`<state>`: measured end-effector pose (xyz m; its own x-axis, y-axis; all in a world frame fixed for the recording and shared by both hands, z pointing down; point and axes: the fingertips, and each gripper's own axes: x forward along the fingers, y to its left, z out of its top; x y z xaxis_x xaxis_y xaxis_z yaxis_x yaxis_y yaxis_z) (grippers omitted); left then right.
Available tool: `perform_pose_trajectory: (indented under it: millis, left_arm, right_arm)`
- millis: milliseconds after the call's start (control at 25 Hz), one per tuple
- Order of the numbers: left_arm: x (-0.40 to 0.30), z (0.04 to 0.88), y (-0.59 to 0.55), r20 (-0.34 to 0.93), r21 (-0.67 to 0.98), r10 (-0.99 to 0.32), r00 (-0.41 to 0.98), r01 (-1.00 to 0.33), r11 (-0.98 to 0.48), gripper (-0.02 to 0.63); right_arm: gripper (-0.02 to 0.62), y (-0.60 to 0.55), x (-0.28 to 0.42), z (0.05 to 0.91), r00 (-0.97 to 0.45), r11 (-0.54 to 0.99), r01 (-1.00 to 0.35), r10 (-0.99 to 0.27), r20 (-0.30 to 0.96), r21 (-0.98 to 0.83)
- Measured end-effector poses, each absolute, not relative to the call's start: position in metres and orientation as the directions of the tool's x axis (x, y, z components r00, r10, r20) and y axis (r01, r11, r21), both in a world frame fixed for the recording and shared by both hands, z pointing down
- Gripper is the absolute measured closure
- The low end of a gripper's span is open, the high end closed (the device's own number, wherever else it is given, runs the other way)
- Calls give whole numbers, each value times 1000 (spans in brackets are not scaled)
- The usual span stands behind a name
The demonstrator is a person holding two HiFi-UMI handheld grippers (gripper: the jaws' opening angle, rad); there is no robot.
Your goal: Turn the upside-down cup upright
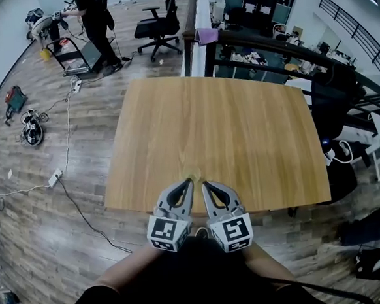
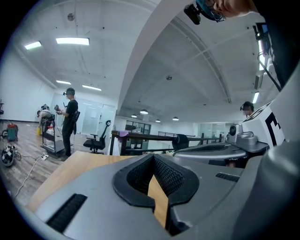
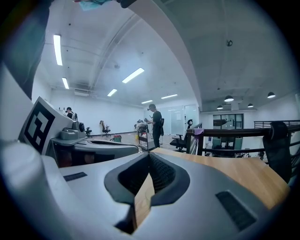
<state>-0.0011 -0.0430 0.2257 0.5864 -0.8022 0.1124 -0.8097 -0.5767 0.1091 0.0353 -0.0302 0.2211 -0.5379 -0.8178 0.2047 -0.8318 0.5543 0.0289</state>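
Grey plastic is nearest: the left gripper (image 1: 189, 181) and the right gripper (image 1: 205, 183) are held side by side close to the body, at 6 o'clock of the head view. Their marker cubes (image 1: 165, 232) are toward the wearer and their tips are just over the near edge of the table. In each gripper view the jaws are brought together at the tips and nothing is between them. Only a wedge of the wood shows through the hollow of the black ribbed pads. Both point almost level, across the table.

The wooden table (image 1: 221, 132) lies beyond them, toward 12 o'clock, and its top is bare in all views. The cup is in no view: not on the table, not in a gripper, and not on the part of the floor that shows.

Farther away, a power cable (image 1: 72, 190) runs over the floor at 9 o'clock. A black office chair (image 1: 157, 27) stands at 12 o'clock, a person (image 1: 94, 21) stands by a cart at 11 o'clock, and a dark railing (image 1: 280, 46) runs from 1 to 3 o'clock.

As I judge it, no step of the turning is in hand now, and the grippers look to be in a rest position. Whether the work is not begun or already over, I cannot tell. Any next move first calls for an upside-down cup to be within reach. Then one gripper must open wide enough for the cup's wall before approaching it.
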Motion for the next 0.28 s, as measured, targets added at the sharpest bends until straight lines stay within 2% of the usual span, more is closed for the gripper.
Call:
perform_pose_trajectory:
  millis: [280]
  left_arm:
    - [14, 232, -41, 124, 125, -798, 590, -807, -578, 598]
  right_arm:
    - [581, -31, 46, 220, -550, 567, -823, -812, 197, 36]
